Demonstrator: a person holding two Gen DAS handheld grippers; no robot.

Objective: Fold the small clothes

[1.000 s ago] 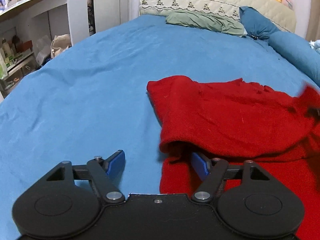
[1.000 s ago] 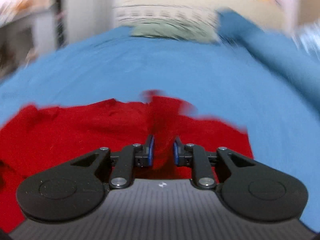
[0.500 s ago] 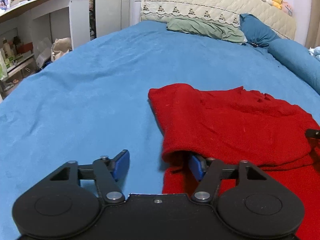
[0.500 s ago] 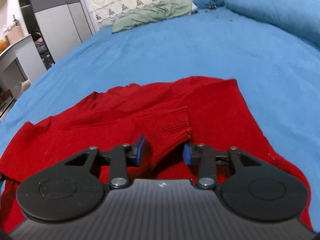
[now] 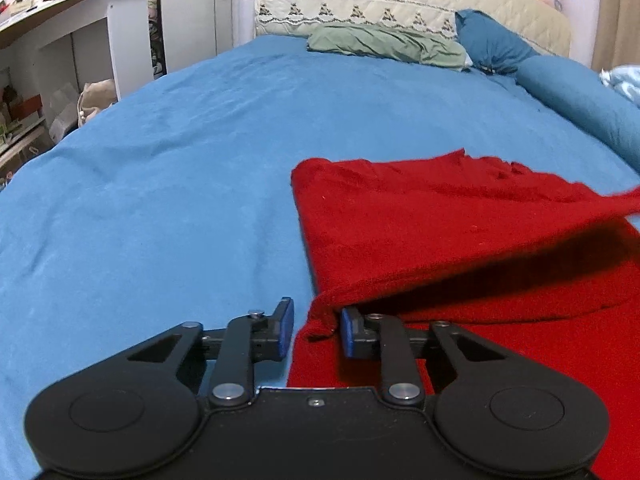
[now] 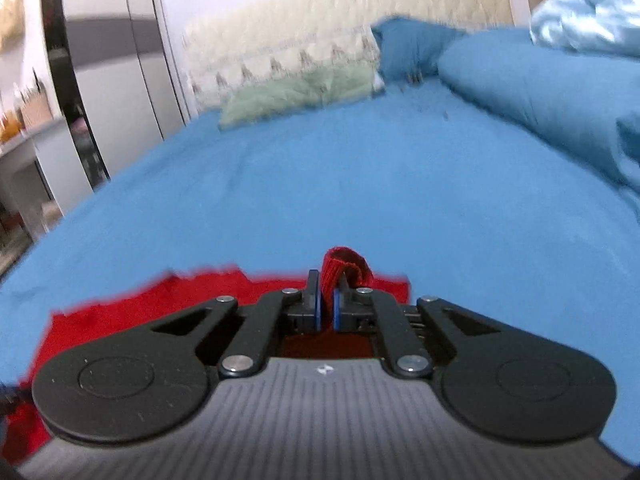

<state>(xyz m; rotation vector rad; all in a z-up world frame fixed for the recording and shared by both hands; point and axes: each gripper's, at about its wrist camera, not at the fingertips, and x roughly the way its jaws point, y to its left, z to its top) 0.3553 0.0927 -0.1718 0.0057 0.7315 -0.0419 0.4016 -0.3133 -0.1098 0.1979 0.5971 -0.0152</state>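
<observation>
A red knitted sweater [image 5: 440,240] lies partly folded on the blue bed sheet [image 5: 160,200]. My left gripper [image 5: 316,330] sits at its near left corner. Its jaws are closing, with the sweater's hem corner between the blue pads [image 5: 347,332] and a gap still showing on the left side. My right gripper [image 6: 326,308] is shut on the ribbed cuff [image 6: 344,266] of a sleeve, which sticks up above the pads. The rest of the sweater [image 6: 160,304] spreads below and to the left. In the left wrist view the lifted sleeve [image 5: 616,200] crosses the right edge.
A green pillow [image 5: 384,42], a dark blue pillow [image 5: 488,48] and a blue bolster [image 5: 580,96] lie by the quilted headboard [image 5: 400,4]. A white shelf unit [image 5: 72,40] stands left of the bed. A pale blue blanket [image 6: 588,12] is bunched at the far right.
The left jaws have narrowed around the sweater's corner. The right gripper opened over the cuff, shut on it and lifted it, so the sleeve now hangs above the sweater.
</observation>
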